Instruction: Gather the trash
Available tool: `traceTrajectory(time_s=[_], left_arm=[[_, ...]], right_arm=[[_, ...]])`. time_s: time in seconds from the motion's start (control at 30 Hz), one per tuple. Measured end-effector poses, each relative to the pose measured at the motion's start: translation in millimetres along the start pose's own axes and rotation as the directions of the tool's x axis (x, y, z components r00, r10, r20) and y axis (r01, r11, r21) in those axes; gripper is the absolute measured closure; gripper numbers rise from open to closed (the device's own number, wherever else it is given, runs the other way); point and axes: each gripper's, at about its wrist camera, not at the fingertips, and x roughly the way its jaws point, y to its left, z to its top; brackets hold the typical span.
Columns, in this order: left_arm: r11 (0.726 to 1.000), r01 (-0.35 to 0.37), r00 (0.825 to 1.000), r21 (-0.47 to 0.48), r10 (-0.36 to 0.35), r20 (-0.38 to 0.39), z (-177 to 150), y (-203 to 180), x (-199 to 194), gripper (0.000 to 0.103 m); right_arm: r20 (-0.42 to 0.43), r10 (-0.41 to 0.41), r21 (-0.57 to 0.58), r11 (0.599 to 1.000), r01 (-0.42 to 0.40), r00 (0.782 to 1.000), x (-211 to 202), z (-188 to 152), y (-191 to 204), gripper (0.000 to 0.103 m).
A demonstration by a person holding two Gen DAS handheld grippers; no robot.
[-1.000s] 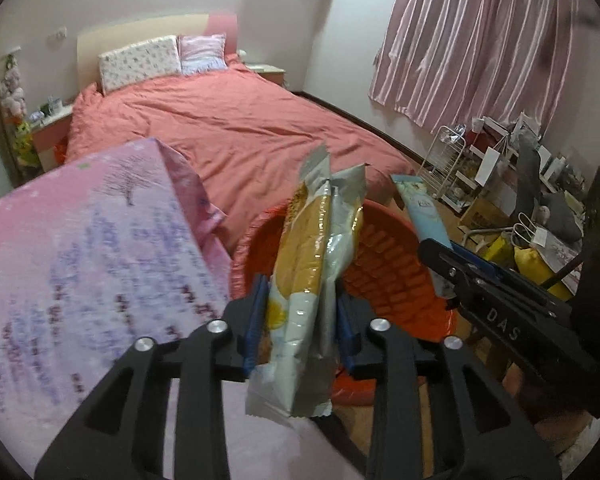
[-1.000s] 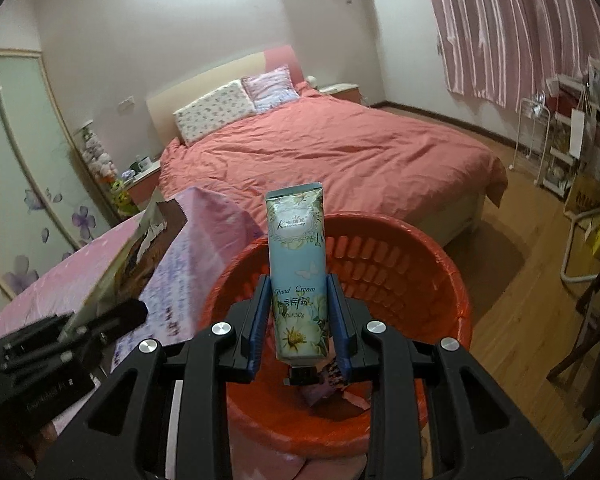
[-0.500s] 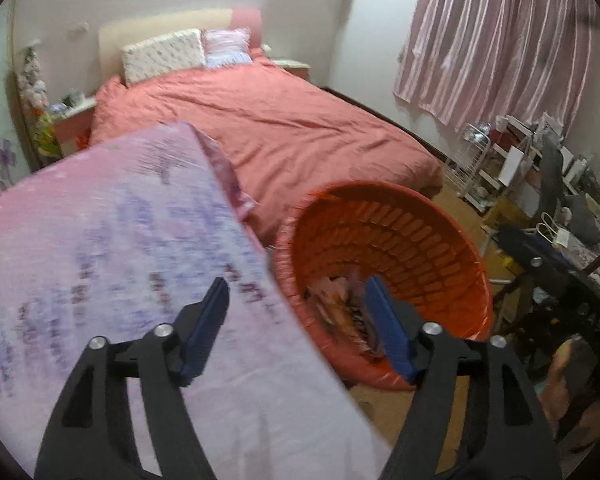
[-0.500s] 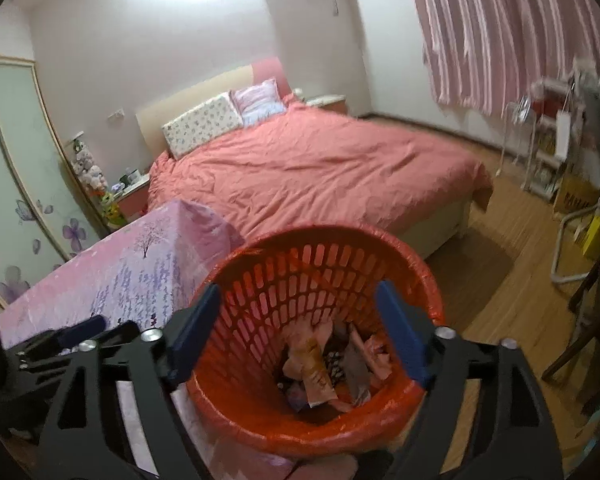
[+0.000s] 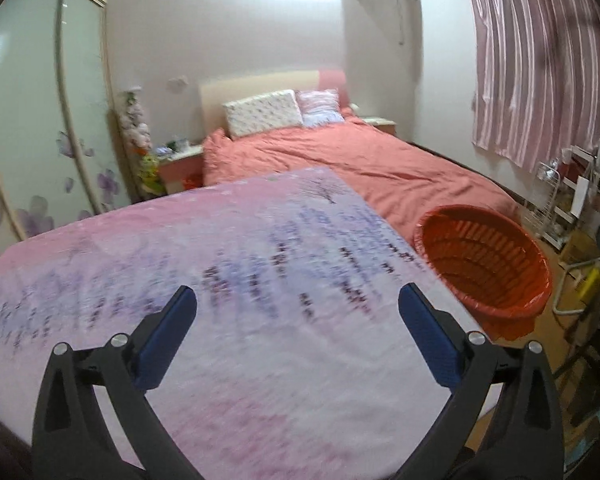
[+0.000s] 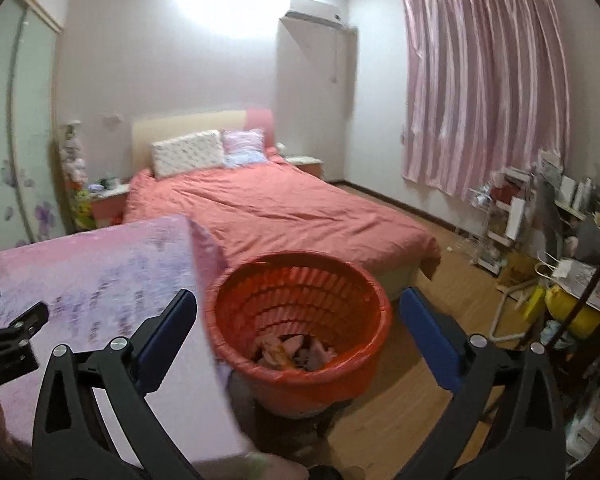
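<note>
An orange slatted trash basket [image 6: 300,268] stands on the floor beside the table, with several pieces of trash [image 6: 292,352] in its bottom. It also shows at the right of the left wrist view [image 5: 484,264]. My right gripper [image 6: 298,304] is open and empty, above and in front of the basket. My left gripper [image 5: 296,300] is open and empty over the pink-and-purple cloth of the table [image 5: 220,264]. The left gripper's body shows at the left edge of the right wrist view [image 6: 8,336].
A bed with a coral cover [image 6: 268,208] lies beyond the table and basket. Pink curtains [image 6: 480,92] hang on the right wall. A cluttered rack and desk [image 6: 540,232] stand at the right. Wood floor [image 6: 440,300] lies around the basket. A wardrobe [image 5: 40,120] is on the left.
Both grippers opened and dropped what they held, a snack packet and a hand-cream tube, into the basket. Both then pulled back and up; the left swung over the table.
</note>
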Motion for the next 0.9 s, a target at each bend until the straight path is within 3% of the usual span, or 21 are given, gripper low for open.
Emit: traceTrajectory(time_s=[0.2,0.37,0.47,0.9], left_arm=[[0.997,-0.073,0.994,-0.025,0.075,0.077,-28.5,21.4,-47.4,0.004],[0.991,-0.121,0.988,-0.064,0.126,0.085,-48.7,29.2,-72.5,0.004],[0.987,-0.135,0.988,-0.09,0.141,0.068,-53.7,33.7,-78.4,0.004],[0.981,-0.123,0.992,-0.151,0.126,0.015,-60.3,41.8,-80.8,0.004]], right_arm=[[0.04,0.05,0.037,0.998,-0.052,0.998,-33.9,-18.5,15.8,0.002],[0.053,-0.028,0.003,1.0,0.028,0.998,-42.3,-27.2,38.6,0.002],[0.012,-0.081,0.008,0.997,0.08,0.997,-39.3,-26.2,42.1,0.002],[-0.133,-0.114,0.034,0.992,0.119,0.985,-40.5,-42.8,44.6,0.002]])
